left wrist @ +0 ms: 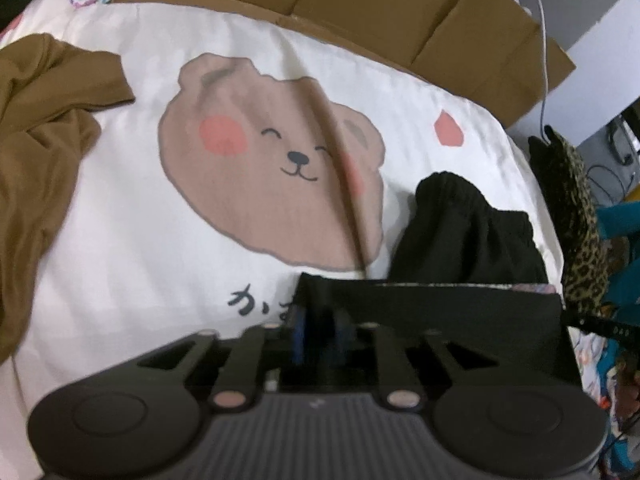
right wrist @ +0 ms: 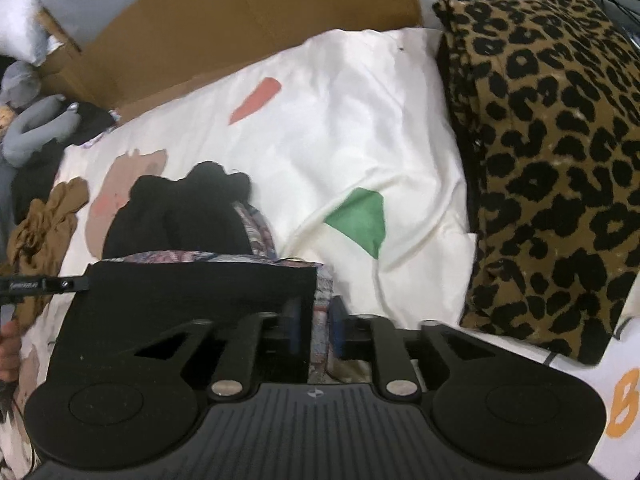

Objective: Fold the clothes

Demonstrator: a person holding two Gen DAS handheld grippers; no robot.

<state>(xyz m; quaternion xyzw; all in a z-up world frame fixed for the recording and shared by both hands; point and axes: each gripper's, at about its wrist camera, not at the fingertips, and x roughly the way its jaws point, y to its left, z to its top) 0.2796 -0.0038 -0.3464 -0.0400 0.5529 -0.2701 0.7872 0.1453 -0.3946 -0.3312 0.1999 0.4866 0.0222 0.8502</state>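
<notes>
A black garment (left wrist: 460, 232) with a gathered waistband and a patterned lining (right wrist: 256, 232) lies on the bed, its near edge lifted and pulled taut between both grippers. In the left wrist view my left gripper (left wrist: 320, 332) is shut on the left corner of that edge, black cloth pinched between the blue pads (left wrist: 298, 336). My right gripper (right wrist: 318, 328) is shut on the right corner, where patterned cloth shows between its pads (right wrist: 338, 328). The taut black edge (right wrist: 200, 280) hides the bed below it.
White bedding with a bear print (left wrist: 272, 168) covers the bed. A crumpled brown garment (left wrist: 40, 140) lies at the left and a folded leopard-print garment (right wrist: 540, 160) at the right. A cardboard box (left wrist: 360, 0) lines the far edge, near a grey plush toy (right wrist: 32, 120).
</notes>
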